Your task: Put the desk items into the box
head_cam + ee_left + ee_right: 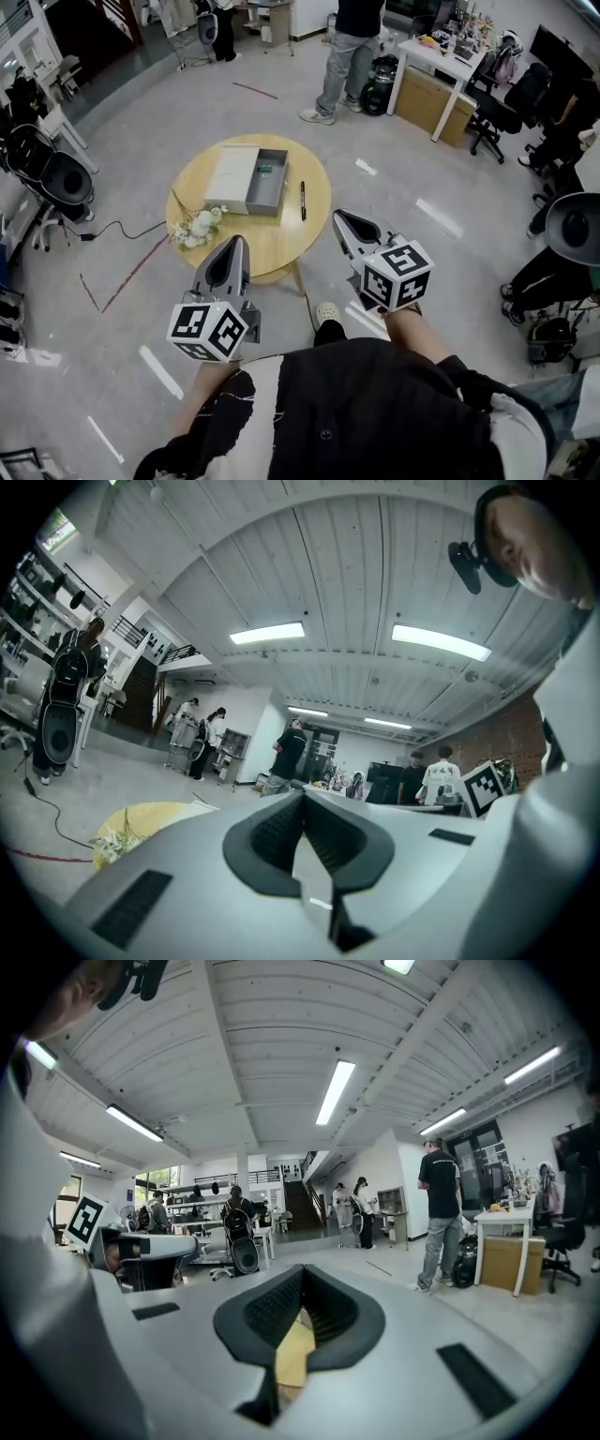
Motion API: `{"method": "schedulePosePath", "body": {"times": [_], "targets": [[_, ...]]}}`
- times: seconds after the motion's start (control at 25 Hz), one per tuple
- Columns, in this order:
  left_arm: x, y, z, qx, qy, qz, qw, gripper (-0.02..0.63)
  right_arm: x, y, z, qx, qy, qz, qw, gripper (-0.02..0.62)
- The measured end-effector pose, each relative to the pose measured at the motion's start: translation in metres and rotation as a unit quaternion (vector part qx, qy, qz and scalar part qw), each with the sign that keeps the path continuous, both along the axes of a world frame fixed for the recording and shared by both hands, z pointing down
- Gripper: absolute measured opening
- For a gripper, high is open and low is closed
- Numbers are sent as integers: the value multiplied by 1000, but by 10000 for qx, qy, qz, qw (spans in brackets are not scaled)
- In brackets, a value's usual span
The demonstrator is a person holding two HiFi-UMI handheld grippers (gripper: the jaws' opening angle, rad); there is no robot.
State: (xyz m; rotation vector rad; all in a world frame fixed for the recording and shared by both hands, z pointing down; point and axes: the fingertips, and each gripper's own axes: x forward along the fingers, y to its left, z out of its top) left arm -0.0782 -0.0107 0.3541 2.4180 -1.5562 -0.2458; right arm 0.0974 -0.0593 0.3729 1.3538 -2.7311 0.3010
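Observation:
A round wooden table [272, 239] stands ahead of me. On it lies a grey box [265, 181] with its pale lid [232, 175] folded open to the left and a small green item [264, 170] inside. A dark pen [303, 200] lies right of the box, and a bunch of white flowers [196, 226] sits at the table's left edge. My left gripper [234, 242] hovers over the table's near edge, shut and holding nothing. My right gripper [339, 216] hangs at the table's right side, shut and empty. The left gripper view catches the table [150, 816] and the flowers [117, 834] low at left.
A person [349, 56] stands on the floor beyond the table, near a white desk [436, 75] with office chairs. A large black speaker [61, 178] and a floor cable lie at left. Another person [553, 272] sits at right.

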Motion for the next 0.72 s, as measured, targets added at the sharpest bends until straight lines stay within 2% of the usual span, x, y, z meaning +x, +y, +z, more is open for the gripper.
{"method": "schedulePosePath", "body": {"times": [0.72], "targets": [[15,-103,-3,-1,9,-137,9999,11,11,-109,-3,32,-94,-175,9998,5]]}}
